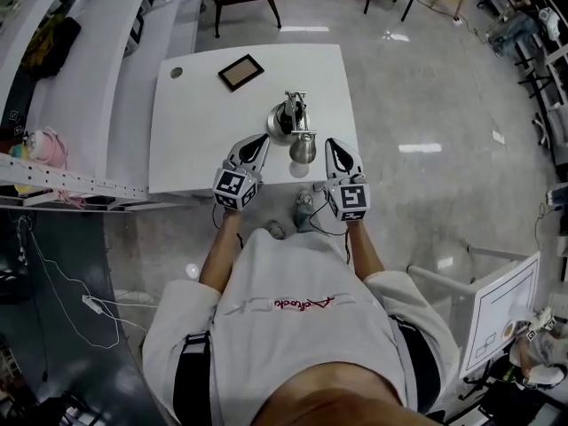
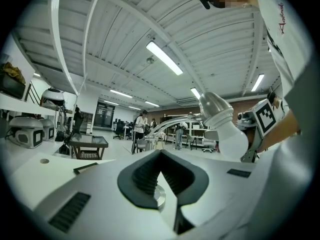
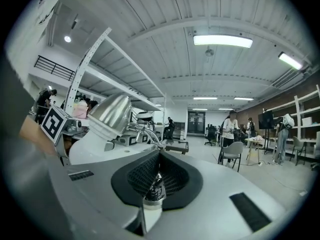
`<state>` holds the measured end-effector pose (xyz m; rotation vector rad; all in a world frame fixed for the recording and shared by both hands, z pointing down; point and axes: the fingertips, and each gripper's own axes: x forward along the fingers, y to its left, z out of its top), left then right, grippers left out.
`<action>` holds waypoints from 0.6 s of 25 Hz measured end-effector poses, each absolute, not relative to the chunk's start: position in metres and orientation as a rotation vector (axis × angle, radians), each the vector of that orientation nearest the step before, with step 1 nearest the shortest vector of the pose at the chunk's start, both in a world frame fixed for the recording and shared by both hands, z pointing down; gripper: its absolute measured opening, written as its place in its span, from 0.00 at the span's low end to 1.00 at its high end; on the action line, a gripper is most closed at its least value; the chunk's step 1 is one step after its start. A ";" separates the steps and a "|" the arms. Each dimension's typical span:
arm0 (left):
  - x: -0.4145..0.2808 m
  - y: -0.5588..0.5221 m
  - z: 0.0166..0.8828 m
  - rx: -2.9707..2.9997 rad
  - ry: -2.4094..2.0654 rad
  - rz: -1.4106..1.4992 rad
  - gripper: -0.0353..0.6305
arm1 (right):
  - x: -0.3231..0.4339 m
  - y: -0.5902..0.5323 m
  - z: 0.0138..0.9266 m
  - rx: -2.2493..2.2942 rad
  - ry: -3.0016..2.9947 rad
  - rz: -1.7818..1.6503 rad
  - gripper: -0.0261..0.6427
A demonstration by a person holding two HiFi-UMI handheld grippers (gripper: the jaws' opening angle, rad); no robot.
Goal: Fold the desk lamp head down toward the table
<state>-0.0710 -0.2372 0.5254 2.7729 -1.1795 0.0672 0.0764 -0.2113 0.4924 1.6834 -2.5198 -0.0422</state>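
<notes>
Both claws are pinched shut, empty: left gripper (image 1: pixel 256 145) and right gripper (image 1: pixel 335 147) flank the silver metal desk lamp (image 1: pixel 286 121) near the white square table's (image 1: pixel 191 140) front edge. Its bell-shaped head (image 1: pixel 303 148) looks raised, so I'd say the folding hasn't begun.

White short-sleeved T-shirt (image 1: pixel 293 327) with red script across its chest; black straps (image 1: pixel 191 380) flank the T-shirt on both sides. The left gripper (image 1: pixel 258 142) and right gripper (image 1: pixel 334 144): pale grey shells, black ribbed fingers (image 2: pixel 142 176), black-and-white marker cubes (image 1: pixel 232 186).
</notes>
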 end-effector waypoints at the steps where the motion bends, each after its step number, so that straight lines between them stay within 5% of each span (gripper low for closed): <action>1: -0.071 -0.241 0.525 2.774 -1.185 0.067 0.08 | 0.075 -0.217 0.489 1.677 -2.529 -0.049 0.07; 15: -0.073 -0.258 0.548 2.719 -1.182 0.127 0.08 | 0.073 -0.243 0.511 1.627 -2.525 0.025 0.07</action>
